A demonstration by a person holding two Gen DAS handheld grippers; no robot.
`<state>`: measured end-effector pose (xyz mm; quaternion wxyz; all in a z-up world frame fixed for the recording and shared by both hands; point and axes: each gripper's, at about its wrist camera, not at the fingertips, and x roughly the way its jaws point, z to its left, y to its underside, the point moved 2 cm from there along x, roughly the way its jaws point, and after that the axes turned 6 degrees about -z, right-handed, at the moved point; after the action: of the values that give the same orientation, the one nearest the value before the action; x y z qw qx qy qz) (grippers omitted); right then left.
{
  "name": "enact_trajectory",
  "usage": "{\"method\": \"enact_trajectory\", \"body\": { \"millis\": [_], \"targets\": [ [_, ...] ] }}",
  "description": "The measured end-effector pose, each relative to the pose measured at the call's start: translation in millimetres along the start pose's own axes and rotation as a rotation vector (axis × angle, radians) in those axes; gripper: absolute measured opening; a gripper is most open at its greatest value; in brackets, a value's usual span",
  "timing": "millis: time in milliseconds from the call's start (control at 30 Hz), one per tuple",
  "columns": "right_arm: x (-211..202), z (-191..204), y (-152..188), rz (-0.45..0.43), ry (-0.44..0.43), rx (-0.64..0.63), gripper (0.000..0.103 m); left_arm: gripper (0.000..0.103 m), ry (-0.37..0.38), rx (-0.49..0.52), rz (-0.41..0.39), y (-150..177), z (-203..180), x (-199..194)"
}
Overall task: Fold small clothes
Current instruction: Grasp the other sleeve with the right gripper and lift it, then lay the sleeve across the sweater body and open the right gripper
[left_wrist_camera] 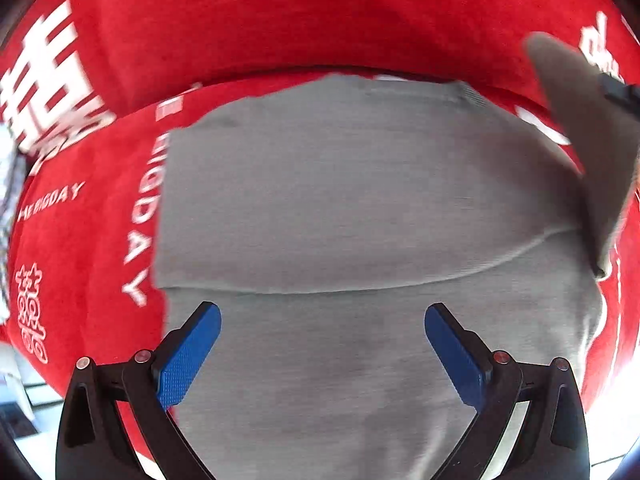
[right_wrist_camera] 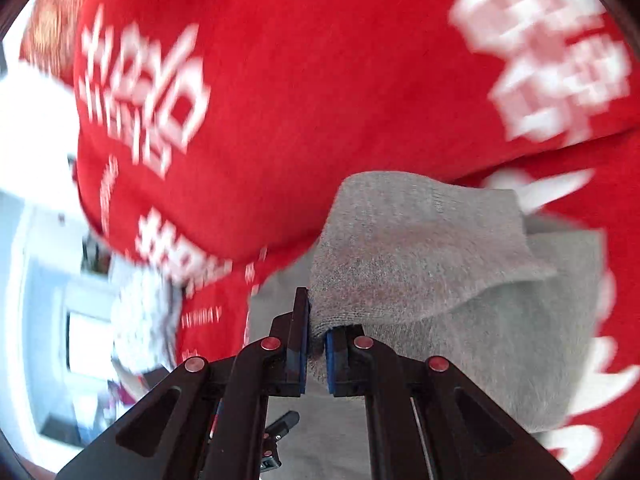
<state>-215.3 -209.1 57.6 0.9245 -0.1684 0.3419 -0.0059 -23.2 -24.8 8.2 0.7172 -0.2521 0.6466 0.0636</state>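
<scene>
A small grey knitted garment [left_wrist_camera: 360, 208] lies on a red cloth [left_wrist_camera: 280, 20] printed with white characters. In the left wrist view one layer is folded over, its edge crossing just beyond my fingertips. My left gripper [left_wrist_camera: 323, 316] hovers over the grey fabric, open, blue pads wide apart with nothing between them. At the right edge of that view a grey flap [left_wrist_camera: 592, 160] is lifted. In the right wrist view my right gripper [right_wrist_camera: 317, 340] is shut on a corner of the grey garment [right_wrist_camera: 420, 256], and the fabric rises from the pads in a raised fold.
The red cloth [right_wrist_camera: 320, 80] covers the whole work surface and is humped behind the garment. A bright room with white furniture [right_wrist_camera: 44, 280] shows past its left edge in the right wrist view. A pale patterned item [left_wrist_camera: 8, 184] sits at the far left.
</scene>
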Motion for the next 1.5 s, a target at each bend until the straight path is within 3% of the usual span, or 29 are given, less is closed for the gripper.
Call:
{"method": "enact_trajectory", "body": {
  "millis": [100, 200, 267, 333, 400, 433, 467, 533, 600, 733, 800, 833, 867, 1000, 1167, 1300, 1333, 1367, 1500],
  "targets": [
    [60, 6, 28, 0.143, 0.061, 0.003, 0.012, 0.102, -0.024, -0.036, 0.007, 5, 19, 7],
    [85, -12, 48, 0.221, 0.157, 0.073, 0.026, 0.102, -0.031, -0.073, 0.019, 9, 36, 15],
    [82, -23, 50, 0.186, 0.165, 0.161, 0.045, 0.102, -0.034, -0.096, 0.017, 13, 52, 16],
    [71, -31, 47, 0.114, 0.185, 0.214, 0.047, 0.102, -0.036, -0.109, 0.015, 14, 62, 17],
    [63, -40, 38, 0.038, 0.207, 0.275, 0.045, 0.102, -0.04, -0.124, 0.013, 16, 74, 18],
    [62, -42, 33, 0.019, 0.209, 0.293, 0.02, 0.102, -0.042, -0.134, 0.009, 16, 80, 17],
    [66, -36, 25, 0.012, 0.2, 0.278, 0.006, 0.102, -0.043, -0.138, 0.007, 15, 83, 18],
    [76, -20, 17, 0.032, 0.185, 0.178, 0.006, 0.102, -0.044, -0.155, -0.003, 14, 92, 17],
    [93, 19, 20, 0.101, 0.168, -0.014, 0.006, 0.102, -0.041, -0.176, -0.016, 12, 101, 15],
    [134, 73, 60, 0.291, 0.147, -0.268, 0.011, 0.102, -0.043, -0.202, -0.028, 8, 113, 13],
    [149, 77, 85, 0.384, 0.206, -0.34, 0.027, 0.102, -0.042, -0.218, -0.025, 6, 117, 15],
    [150, 73, 94, 0.415, 0.22, -0.342, 0.05, 0.102, -0.039, -0.223, -0.023, 5, 117, 15],
    [148, 70, 100, 0.426, 0.222, -0.325, 0.056, 0.102, -0.03, -0.228, -0.022, 3, 117, 15],
    [107, 34, 102, 0.369, 0.204, -0.118, 0.056, 0.102, 0.017, -0.218, -0.034, -6, 106, 18],
    [13, -66, 91, 0.148, 0.297, 0.303, 0.056, 0.102, 0.057, -0.207, -0.024, -23, 85, 34],
    [-19, -114, 93, 0.018, 0.304, 0.531, 0.055, 0.102, 0.049, -0.186, -0.023, -37, 67, 47],
    [-21, -119, 93, 0.0, 0.285, 0.565, 0.043, 0.102, 0.043, -0.179, -0.021, -39, 63, 49],
    [-21, -122, 91, -0.012, 0.272, 0.573, 0.007, 0.102, 0.041, -0.176, -0.019, -40, 61, 49],
    [-24, -113, 76, -0.019, 0.274, 0.443, 0.006, 0.102, 0.029, -0.154, -0.016, -40, 54, 47]
  ]
}}
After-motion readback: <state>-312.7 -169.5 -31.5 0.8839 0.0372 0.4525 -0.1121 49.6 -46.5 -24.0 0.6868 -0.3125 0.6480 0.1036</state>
